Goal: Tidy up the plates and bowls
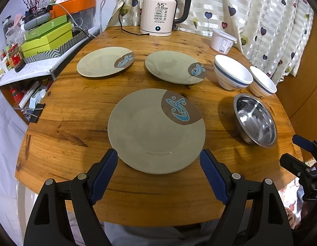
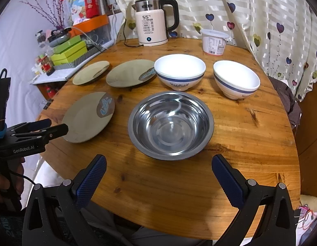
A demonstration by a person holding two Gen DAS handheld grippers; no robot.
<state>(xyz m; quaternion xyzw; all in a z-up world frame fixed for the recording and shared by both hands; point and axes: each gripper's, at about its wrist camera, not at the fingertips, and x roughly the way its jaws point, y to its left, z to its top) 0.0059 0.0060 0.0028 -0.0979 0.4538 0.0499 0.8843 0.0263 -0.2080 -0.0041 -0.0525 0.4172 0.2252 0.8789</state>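
Three grey-green plates with a brown corner and blue motif lie flat on the round wooden table (image 1: 72,110): a near plate (image 1: 156,131), a far left plate (image 1: 105,61) and a far middle plate (image 1: 175,67). Two white bowls with a blue band (image 2: 180,71) (image 2: 236,79) stand behind a steel bowl (image 2: 170,125). My left gripper (image 1: 158,157) is open, its fingers on either side of the near plate's front rim. My right gripper (image 2: 159,164) is open just in front of the steel bowl, holding nothing.
An electric kettle (image 1: 161,10) with its cord and a white lidded tub (image 1: 222,41) stand at the table's back edge by the curtain. A cluttered shelf with green boxes (image 1: 45,37) flanks the left side. Bare wood lies along the front edge.
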